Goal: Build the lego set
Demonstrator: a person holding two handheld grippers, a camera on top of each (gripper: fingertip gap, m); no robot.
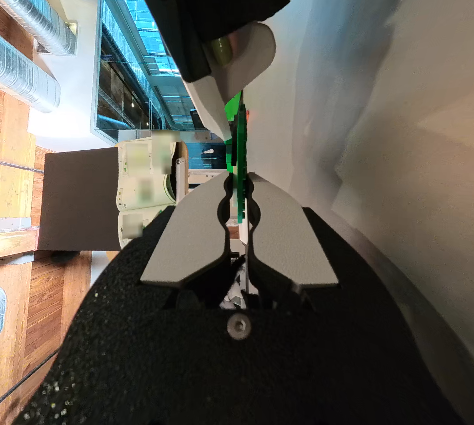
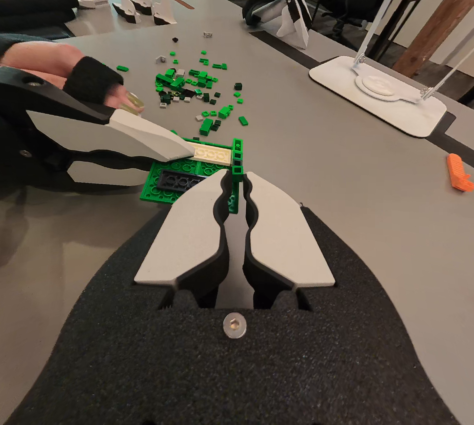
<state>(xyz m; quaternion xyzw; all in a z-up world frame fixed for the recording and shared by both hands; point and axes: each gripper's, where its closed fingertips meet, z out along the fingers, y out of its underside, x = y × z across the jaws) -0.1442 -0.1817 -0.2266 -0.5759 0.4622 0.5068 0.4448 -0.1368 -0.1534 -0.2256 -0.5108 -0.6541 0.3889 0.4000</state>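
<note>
A green Lego plate (image 2: 177, 169) carries a white plate (image 2: 213, 153), a black plate (image 2: 179, 180) and a row of small green bricks (image 2: 237, 148) along its right edge. My left gripper (image 2: 170, 165) is shut on the plate's left side. In its own view (image 1: 239, 182) the plate (image 1: 241, 146) shows edge-on between the fingers. My right gripper (image 2: 236, 174) is closed to a narrow gap on a small green brick (image 2: 237, 170) at the near end of that row. One of its fingers (image 1: 218, 105) reaches the plate in the left wrist view.
A pile of loose green, grey and black pieces (image 2: 189, 84) lies on the grey table (image 2: 333, 194) behind the plate. An orange brick separator (image 2: 459, 176) lies at right. A white stand base (image 2: 379, 94) sits at back right, and spare gripper fingers (image 2: 133, 5) at back left.
</note>
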